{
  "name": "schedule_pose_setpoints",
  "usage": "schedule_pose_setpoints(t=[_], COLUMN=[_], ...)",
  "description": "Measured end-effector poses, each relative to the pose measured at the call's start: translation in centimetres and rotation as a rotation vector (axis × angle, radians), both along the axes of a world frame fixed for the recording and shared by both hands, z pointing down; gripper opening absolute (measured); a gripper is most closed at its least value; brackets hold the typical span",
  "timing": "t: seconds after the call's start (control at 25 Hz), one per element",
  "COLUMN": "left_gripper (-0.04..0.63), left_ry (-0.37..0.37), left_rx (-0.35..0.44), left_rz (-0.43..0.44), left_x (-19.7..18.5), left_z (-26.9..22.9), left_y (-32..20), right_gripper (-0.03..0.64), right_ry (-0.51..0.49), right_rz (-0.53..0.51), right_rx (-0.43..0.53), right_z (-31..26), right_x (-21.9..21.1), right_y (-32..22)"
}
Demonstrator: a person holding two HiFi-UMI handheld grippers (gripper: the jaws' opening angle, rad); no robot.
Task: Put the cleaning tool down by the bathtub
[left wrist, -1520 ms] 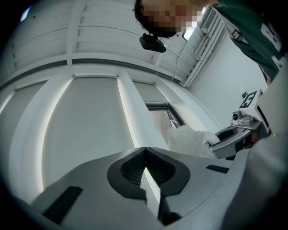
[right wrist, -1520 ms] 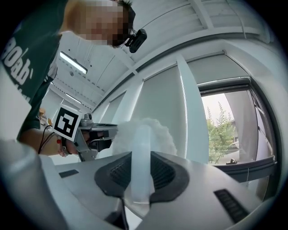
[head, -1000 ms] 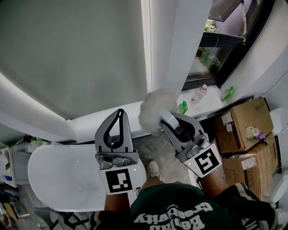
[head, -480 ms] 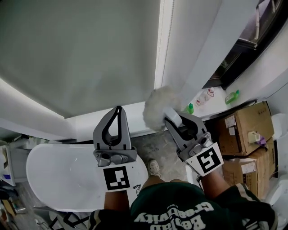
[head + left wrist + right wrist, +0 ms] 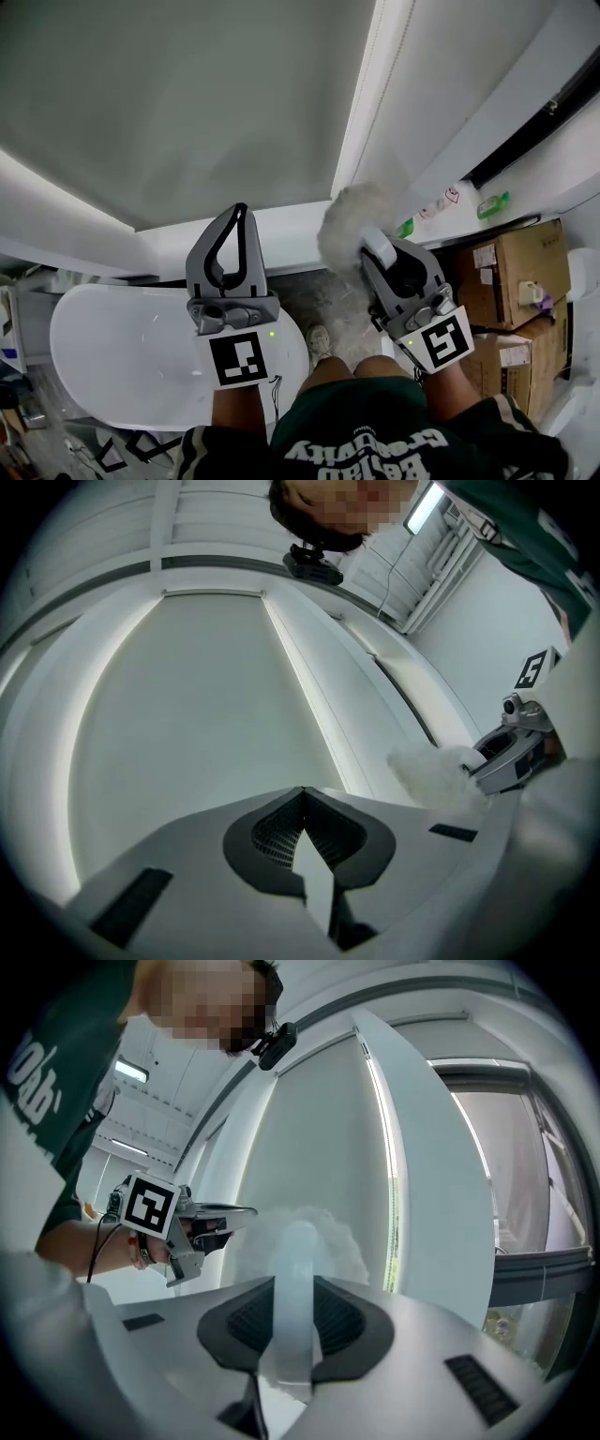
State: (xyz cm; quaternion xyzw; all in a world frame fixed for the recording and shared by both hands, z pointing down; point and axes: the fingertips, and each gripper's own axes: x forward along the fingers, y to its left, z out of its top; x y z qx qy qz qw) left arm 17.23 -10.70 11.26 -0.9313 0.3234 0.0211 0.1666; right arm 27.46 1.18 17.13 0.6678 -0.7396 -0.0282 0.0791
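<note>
The cleaning tool is a fluffy white duster head (image 5: 356,223) on a pale plastic handle (image 5: 379,246). My right gripper (image 5: 382,251) is shut on that handle and holds the duster head up, over the floor beside the window ledge. In the right gripper view the handle (image 5: 294,1302) runs up between the pads to the fluffy head (image 5: 302,1239). My left gripper (image 5: 239,214) is shut and holds nothing; its tips (image 5: 302,795) meet. It hovers over the far rim of the white oval bathtub (image 5: 112,361). From the left gripper view the duster (image 5: 427,772) shows at the right.
Stacked cardboard boxes (image 5: 511,272) stand at the right. Small bottles (image 5: 495,203) sit on the white ledge (image 5: 291,234) under a large pale blind (image 5: 187,112). A person's shoe (image 5: 321,345) rests on the grey floor between the tub and the boxes.
The head view has swung, so the window slid out at the top right. Both grippers hold their pose, and the right one has drifted slightly right with the duster.
</note>
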Motion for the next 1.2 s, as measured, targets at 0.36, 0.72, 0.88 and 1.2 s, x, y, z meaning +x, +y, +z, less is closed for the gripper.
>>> schedule_pose_setpoints(t=[0.36,0.72,0.88,1.2], left_gripper=[0.008,0.008,0.008,0.008], left_ry=[0.038,0.048,-0.020,-0.037], left_rx=[0.009,0.052,0.061,0.045], left_rz=[-0.096,-0.301,-0.447,-0.605], left_x=[-4.4,-10.4,-14.2,-18.1], left_z=[-2.1,0.7,1.6,3.7], left_y=[-0.1,-2.6,-4.3,-7.3], right_gripper=[0.094,0.094,0.094,0.094], right_ry=[0.026,-0.011,-0.051,-0.090], right_rz=[-0.114,-0.362,-0.481,-0.650], right_rx=[0.068,0.205,0.267,0.298], right_z=[-2.1,0.0,-0.9,-0.3], right_x=[-3.2,-7.5,-10.3,-14.0], right_y=[-2.1,-9.2,-13.3,-18.4])
